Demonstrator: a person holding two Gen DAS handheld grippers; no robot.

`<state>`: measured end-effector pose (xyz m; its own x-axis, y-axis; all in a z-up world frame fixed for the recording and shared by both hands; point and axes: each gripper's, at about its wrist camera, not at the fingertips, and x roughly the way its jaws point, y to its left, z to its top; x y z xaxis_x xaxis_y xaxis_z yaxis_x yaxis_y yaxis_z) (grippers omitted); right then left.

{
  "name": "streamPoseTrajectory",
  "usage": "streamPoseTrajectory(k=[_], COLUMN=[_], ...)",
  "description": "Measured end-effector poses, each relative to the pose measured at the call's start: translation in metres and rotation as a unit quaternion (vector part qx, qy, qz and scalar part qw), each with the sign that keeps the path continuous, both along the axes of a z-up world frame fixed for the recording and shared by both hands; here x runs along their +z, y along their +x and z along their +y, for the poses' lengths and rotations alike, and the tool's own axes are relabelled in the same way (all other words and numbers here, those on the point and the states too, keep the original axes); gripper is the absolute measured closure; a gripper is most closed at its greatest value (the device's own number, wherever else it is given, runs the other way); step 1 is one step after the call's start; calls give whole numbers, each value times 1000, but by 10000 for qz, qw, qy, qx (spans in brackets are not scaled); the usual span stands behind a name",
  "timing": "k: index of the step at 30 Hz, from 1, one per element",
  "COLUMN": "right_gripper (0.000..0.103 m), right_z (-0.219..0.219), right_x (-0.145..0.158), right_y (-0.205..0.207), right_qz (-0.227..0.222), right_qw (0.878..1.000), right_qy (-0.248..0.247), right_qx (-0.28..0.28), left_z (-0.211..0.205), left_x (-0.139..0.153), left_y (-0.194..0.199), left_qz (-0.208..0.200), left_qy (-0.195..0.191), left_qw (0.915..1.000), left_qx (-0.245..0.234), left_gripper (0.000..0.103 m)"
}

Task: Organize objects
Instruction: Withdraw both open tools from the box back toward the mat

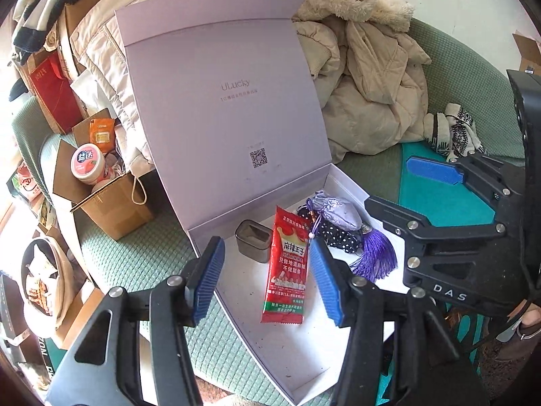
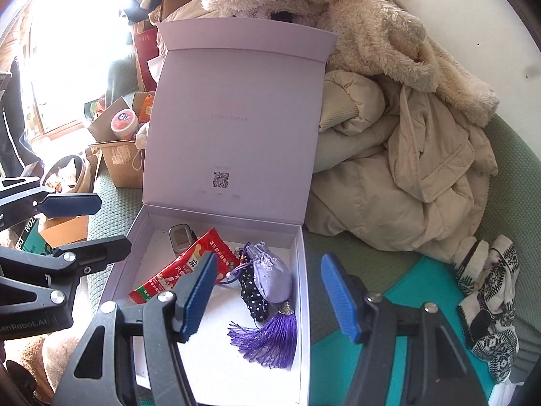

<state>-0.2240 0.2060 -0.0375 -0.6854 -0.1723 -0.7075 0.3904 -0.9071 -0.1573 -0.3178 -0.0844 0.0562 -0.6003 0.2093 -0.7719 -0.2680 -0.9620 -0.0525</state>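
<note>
A white gift box (image 1: 304, 368) lies open on the green sofa, its lid (image 1: 223, 101) standing up behind. Inside lie a red snack packet (image 1: 286, 267), a small grey tin (image 1: 253, 241), a lilac pouch (image 1: 334, 215) with a purple tassel (image 1: 375, 258), and a black polka-dot cloth (image 1: 341, 238). My left gripper (image 1: 267, 280) is open and empty above the box, over the packet. My right gripper (image 2: 270, 297) is open and empty above the box's right side, near the pouch (image 2: 272, 277) and tassel (image 2: 267, 338). The box wall (image 2: 302, 304) and packet (image 2: 182, 267) show there too.
A heap of beige coats (image 2: 405, 176) lies behind and right of the box. Patterned socks (image 2: 490, 301) lie on a teal mat (image 2: 405, 280) at the right. A brown carton (image 1: 111, 199) holding a pink-lidded jar (image 1: 86, 162) stands left of the box.
</note>
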Motion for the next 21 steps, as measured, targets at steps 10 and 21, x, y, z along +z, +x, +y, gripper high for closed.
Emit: streamPoseTrajectory(k=[10,21], right_gripper=[39,39], right_z=[15,31], right_x=[26,35], right_y=[36,81], right_qz=[243,286], right_qw=[9997,9994], right_qy=[-83,-134], right_qx=[-19,-124], left_z=[4,10], left_x=[26,41], left_y=[37,85], left_qz=[194,321], left_qy=[144,255], left_qw=[9997,9992], left_qx=[-3,8], left_gripper=[51,50])
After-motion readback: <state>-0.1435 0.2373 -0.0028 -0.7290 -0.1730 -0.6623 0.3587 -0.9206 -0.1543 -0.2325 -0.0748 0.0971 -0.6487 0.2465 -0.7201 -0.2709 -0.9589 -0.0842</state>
